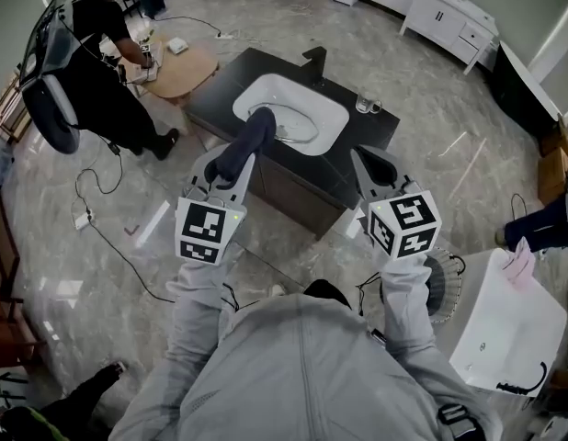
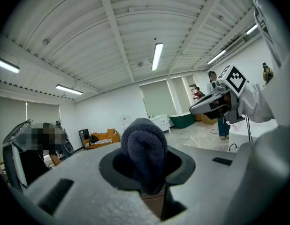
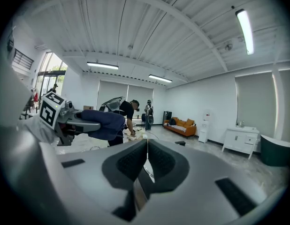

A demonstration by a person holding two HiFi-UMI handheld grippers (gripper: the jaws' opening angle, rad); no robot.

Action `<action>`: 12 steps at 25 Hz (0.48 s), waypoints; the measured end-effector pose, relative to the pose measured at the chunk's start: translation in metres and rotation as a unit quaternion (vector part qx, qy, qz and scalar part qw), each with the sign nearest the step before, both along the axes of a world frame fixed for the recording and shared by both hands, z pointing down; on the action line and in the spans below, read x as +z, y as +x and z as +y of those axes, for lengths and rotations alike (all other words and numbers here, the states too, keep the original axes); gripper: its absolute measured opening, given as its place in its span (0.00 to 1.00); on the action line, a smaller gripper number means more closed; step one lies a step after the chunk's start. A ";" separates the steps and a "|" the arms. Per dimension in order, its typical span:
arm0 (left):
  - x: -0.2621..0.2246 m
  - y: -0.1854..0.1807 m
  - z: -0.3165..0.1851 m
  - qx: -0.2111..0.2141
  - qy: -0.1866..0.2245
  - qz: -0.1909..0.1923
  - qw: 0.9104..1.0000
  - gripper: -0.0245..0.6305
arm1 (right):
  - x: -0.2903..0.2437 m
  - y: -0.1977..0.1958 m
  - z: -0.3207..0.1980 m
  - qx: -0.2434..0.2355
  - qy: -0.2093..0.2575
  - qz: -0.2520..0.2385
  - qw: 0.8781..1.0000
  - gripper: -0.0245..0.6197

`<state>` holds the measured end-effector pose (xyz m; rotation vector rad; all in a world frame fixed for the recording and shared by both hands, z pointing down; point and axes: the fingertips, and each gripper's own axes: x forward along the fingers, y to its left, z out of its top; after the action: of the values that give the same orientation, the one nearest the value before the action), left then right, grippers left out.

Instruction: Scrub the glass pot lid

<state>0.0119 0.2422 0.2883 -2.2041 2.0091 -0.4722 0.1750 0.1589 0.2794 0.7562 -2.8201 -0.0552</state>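
In the head view a white basin (image 1: 266, 95) is set in a black counter (image 1: 353, 182), and a round glass lid (image 1: 298, 134) lies in the basin. My left gripper (image 1: 227, 168) is raised in front of the counter, shut on a dark blue knitted cloth (image 1: 249, 141) that sticks out past its jaws. The left gripper view has that cloth (image 2: 144, 153) bulging between the pads. My right gripper (image 1: 376, 161) hangs at the counter's right side, away from the lid. Its jaws (image 3: 146, 161) are pressed together with nothing between them.
A black tap (image 1: 314, 60) stands behind the basin and two glasses (image 1: 367, 105) on the counter's right. A person in black (image 1: 100, 72) works at a round wooden table (image 1: 183, 67). A white tub (image 1: 505, 333) is at lower right, and cables (image 1: 109, 237) cross the floor.
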 end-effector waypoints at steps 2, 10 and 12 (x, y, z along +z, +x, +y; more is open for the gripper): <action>0.005 -0.008 -0.003 0.002 -0.004 0.003 1.000 0.18 | 0.006 -0.005 0.000 0.005 -0.006 0.002 1.000 0.08; 0.022 -0.035 -0.028 0.003 -0.015 0.011 1.000 0.18 | 0.018 -0.028 -0.022 0.010 -0.015 0.009 1.000 0.08; 0.024 -0.043 -0.040 0.004 -0.018 0.011 1.000 0.18 | 0.018 -0.036 -0.035 0.012 -0.016 0.007 1.000 0.08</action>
<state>-0.0307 0.2027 0.3123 -2.2467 2.0165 -0.4883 0.1391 0.1241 0.2976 0.7799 -2.7919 -0.0123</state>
